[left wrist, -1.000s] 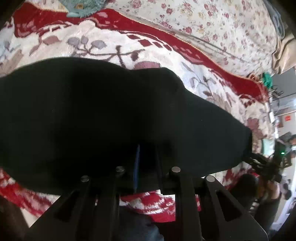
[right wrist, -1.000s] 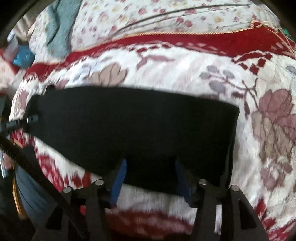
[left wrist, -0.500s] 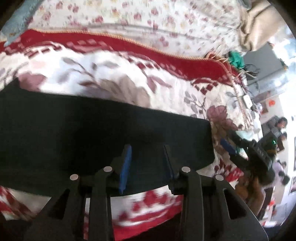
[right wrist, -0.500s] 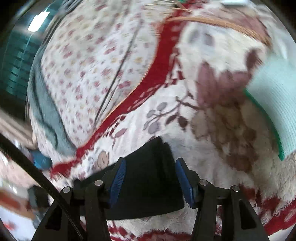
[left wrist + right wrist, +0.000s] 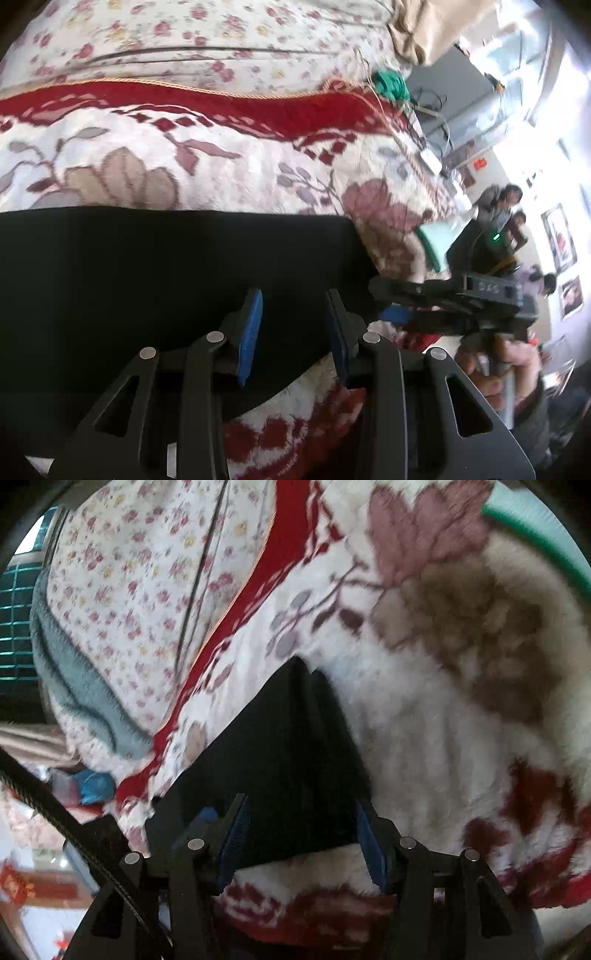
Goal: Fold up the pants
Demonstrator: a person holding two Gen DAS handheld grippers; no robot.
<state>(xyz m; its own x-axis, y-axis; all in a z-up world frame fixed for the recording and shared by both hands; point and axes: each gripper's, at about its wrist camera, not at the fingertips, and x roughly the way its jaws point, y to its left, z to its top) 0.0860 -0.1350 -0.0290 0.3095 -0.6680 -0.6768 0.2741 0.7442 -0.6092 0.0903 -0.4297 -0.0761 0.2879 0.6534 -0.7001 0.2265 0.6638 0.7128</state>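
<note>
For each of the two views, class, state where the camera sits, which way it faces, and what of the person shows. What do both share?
Left wrist: on the left claw, looking down at the black pants; the right claw and its hand show.
Right wrist: on the right claw, looking down at the pants' end.
Shared: pants, floral blanket.

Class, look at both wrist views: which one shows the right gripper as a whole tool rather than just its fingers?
The left wrist view: the right gripper appears there from the side, body and holding hand included, beside the black pants. The right wrist view shows only its own two blue-padded fingers, spread apart over the pants.
</note>
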